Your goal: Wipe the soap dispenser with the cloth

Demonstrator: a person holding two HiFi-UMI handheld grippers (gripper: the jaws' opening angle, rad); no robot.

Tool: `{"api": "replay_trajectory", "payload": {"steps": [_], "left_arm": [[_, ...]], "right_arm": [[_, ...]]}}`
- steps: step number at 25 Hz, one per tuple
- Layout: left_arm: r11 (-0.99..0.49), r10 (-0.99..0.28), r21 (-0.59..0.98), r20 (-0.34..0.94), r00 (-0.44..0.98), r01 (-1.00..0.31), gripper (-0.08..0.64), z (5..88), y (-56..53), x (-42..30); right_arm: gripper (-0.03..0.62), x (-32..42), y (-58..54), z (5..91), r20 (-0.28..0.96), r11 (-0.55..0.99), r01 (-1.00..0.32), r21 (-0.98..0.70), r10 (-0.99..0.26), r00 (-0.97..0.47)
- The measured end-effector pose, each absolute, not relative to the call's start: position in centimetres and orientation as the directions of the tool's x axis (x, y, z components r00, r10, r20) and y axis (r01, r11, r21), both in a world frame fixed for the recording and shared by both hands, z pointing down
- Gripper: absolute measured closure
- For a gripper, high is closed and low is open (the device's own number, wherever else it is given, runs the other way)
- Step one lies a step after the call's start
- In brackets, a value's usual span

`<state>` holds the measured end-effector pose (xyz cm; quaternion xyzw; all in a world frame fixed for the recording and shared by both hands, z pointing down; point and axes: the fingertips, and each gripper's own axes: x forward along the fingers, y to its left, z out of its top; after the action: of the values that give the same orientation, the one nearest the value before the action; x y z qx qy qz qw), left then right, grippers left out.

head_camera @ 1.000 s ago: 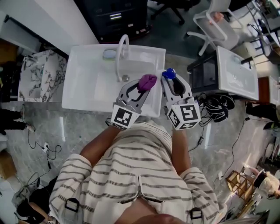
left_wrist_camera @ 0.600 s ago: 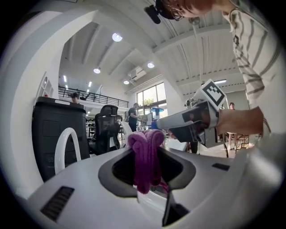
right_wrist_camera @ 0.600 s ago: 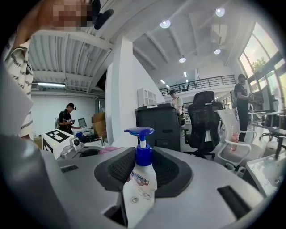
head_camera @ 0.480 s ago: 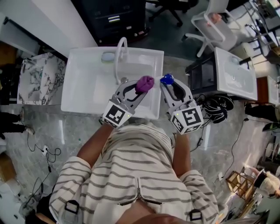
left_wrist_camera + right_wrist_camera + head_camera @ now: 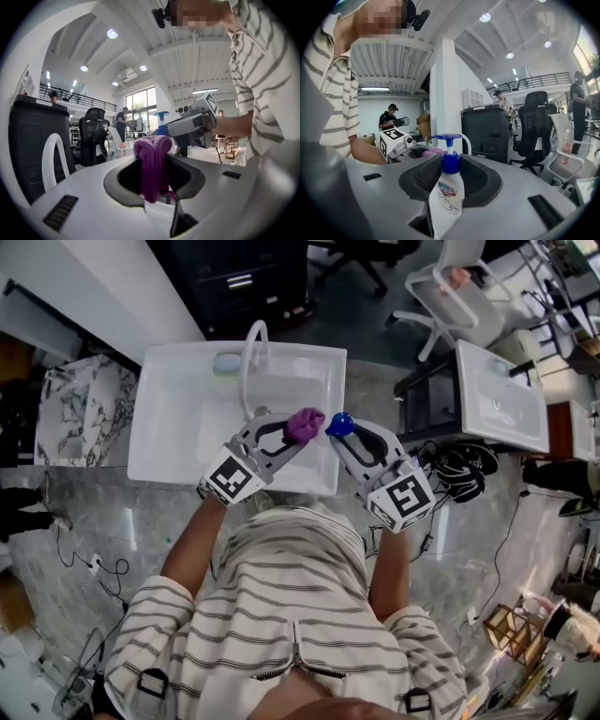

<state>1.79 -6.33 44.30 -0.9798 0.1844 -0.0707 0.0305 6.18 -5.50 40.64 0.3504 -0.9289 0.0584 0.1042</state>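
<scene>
Two grippers are recorded over one sink [image 5: 169, 427]. One cloth [image 5: 153, 164] is clamped in the left gripper [image 5: 292, 432]. One dispenser [image 5: 446, 197] is clamped in the right gripper [image 5: 345, 432]. Cloth and dispenser are held near each other, apart.

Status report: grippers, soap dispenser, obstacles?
Left gripper shut on purple cloth. Right gripper shut on soap dispenser, by the sink. Cloth beside pump, contact unclear. Nothing in the way.
</scene>
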Motion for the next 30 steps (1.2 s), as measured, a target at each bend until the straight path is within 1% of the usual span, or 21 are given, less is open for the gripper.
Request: {"api": "replay_trajectory", "payload": {"steps": [6,10,17,21,26,30], "left_arm": [[-0.970,-0.239,-0.071,0.153,0.959,-0.230,0.442,44.8,-5.7,1.8],[-0.983,-0.181,-0.056,0.146,0.973,-0.174,0.442,44.8,-5.5,1.9],[-0.991,-0.132,-0.033,0.138,0.982,-0.129,0.442,45.2,-5.0,2.1],[-0.993,-0.115,-0.016,0.126,0.985,-0.114,0.443,45.4,-5.1,2.5],[-0.997,-0.072,-0.009,0.138,0.988,-0.071,0.443,45.6,-5.0,3.1],[-0.999,-0.047,0.011,0.139,0.989,-0.049,0.443,46.1,-4.9,3.1]], "right_arm": [[0.460,5.3,-4.4,40.9,0.233,0.795,-0.604,-0.053,-0.578,-0.782],[0.460,4.6,-3.7,40.9,0.226,0.818,-0.572,-0.054,-0.548,-0.805],[0.460,3.8,-2.6,40.5,0.203,0.847,-0.528,-0.059,-0.507,-0.838],[0.460,3.5,-2.4,39.6,0.155,0.859,-0.505,-0.081,-0.490,-0.858],[0.459,3.3,-1.7,38.7,0.108,0.885,-0.450,-0.121,-0.439,-0.892],[0.460,3.0,-1.5,38.5,0.093,0.890,-0.436,-0.136,-0.426,-0.900]]}}
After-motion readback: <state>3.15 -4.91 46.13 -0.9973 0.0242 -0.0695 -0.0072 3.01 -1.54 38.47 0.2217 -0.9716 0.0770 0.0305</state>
